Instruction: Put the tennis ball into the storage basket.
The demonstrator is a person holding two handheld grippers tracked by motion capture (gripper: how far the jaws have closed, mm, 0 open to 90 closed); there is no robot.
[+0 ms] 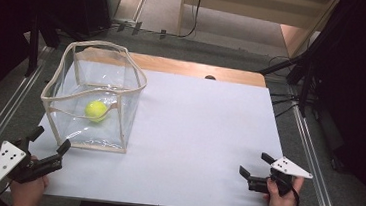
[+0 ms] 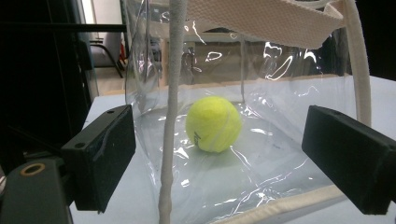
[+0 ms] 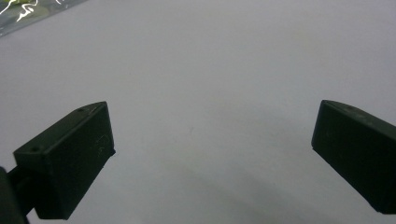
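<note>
we see one yellow tennis ball point(image 2: 213, 123) with a small dark mark on it, too blurred for us to read, lying on the floor of one clear plastic bag point(image 1: 96, 100) with cream fabric trim, which stands open at the table's point(image 1: 208, 135) left rear. our left gripper point(image 1: 50, 140) sits just before the bag's near corner, jaws wide. our right gripper point(image 1: 254, 164) hovers well apart at the right, jaws wide, holding nothing.

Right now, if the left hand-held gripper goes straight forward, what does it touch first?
Most likely the clear bag: the left hand-held gripper points at its near wall and white corner seam. The tennis ball lies behind that wall, inside the bag. Depth is uncertain.
</note>
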